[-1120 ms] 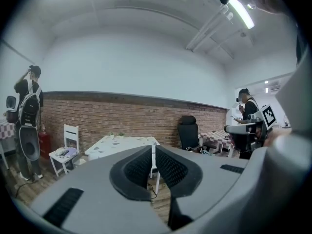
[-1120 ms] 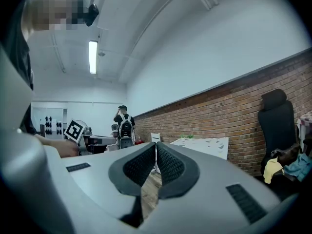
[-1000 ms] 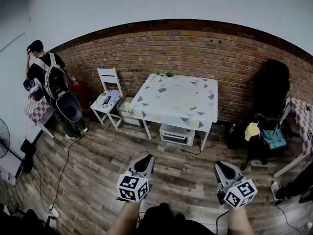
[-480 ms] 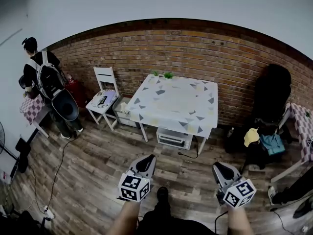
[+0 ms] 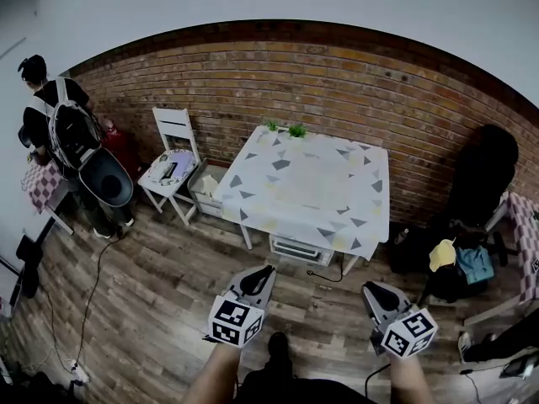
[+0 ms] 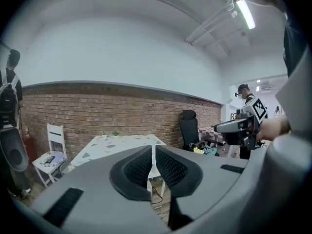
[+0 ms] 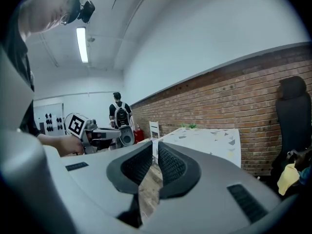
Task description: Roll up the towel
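A white cloth with grey and yellow triangles (image 5: 307, 188) covers the small table (image 5: 244, 234) against the brick wall; two little green plants stand at its far edge. I cannot pick out a separate towel. My left gripper (image 5: 259, 273) hangs in the air over the wooden floor, well short of the table, jaws shut and empty. My right gripper (image 5: 373, 291) is level with it on the right, its jaws a narrow slit apart with nothing between them. The left gripper view shows the left gripper (image 6: 153, 152) pointing at the table (image 6: 112, 143). In the right gripper view the right gripper (image 7: 156, 147) points the same way.
A white chair (image 5: 173, 154) with things on its seat stands left of the table, a grey box (image 5: 295, 247) beneath it. A person with a backpack (image 5: 63, 133) stands far left. A black office chair (image 5: 484, 175) and yellow cloth (image 5: 442, 255) are at the right. A cable (image 5: 93, 284) crosses the floor.
Both grippers and the view have advanced towards the table, which now looks larger and nearer. The person with the backpack has drifted further left in the picture.
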`<control>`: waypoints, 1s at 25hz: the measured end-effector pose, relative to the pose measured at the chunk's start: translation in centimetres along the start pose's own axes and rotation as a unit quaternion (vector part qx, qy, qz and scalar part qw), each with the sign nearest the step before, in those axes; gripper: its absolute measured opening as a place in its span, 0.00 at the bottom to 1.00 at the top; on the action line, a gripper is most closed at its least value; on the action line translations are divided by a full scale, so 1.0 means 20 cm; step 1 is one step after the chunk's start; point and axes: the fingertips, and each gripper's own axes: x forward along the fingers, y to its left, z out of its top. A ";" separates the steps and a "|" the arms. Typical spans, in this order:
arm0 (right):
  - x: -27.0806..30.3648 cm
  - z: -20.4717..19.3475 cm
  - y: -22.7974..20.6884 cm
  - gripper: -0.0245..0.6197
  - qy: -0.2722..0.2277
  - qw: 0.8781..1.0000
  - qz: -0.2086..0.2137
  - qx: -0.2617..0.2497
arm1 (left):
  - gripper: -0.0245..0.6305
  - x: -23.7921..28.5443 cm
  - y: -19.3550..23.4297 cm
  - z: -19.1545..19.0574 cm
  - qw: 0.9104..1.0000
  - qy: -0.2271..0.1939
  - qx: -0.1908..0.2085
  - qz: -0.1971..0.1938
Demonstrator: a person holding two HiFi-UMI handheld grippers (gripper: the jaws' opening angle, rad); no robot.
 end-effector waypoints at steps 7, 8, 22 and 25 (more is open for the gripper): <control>0.48 0.11 -0.04 0.11 0.028 0.999 0.013 0.016 | 0.07 0.21 0.33 0.06 1.000 -0.001 -0.003 -0.017; 0.54 0.13 -0.03 0.11 0.030 0.999 0.016 0.013 | 0.07 0.23 0.37 0.07 1.000 -0.001 -0.004 -0.018; 0.89 0.17 -0.21 0.11 0.041 0.999 -0.011 0.030 | 0.07 0.55 0.68 0.07 0.999 0.023 -0.003 -0.040; 0.95 0.16 -0.28 0.11 0.042 0.998 -0.011 0.033 | 0.07 0.64 0.71 0.06 0.999 0.032 -0.005 -0.044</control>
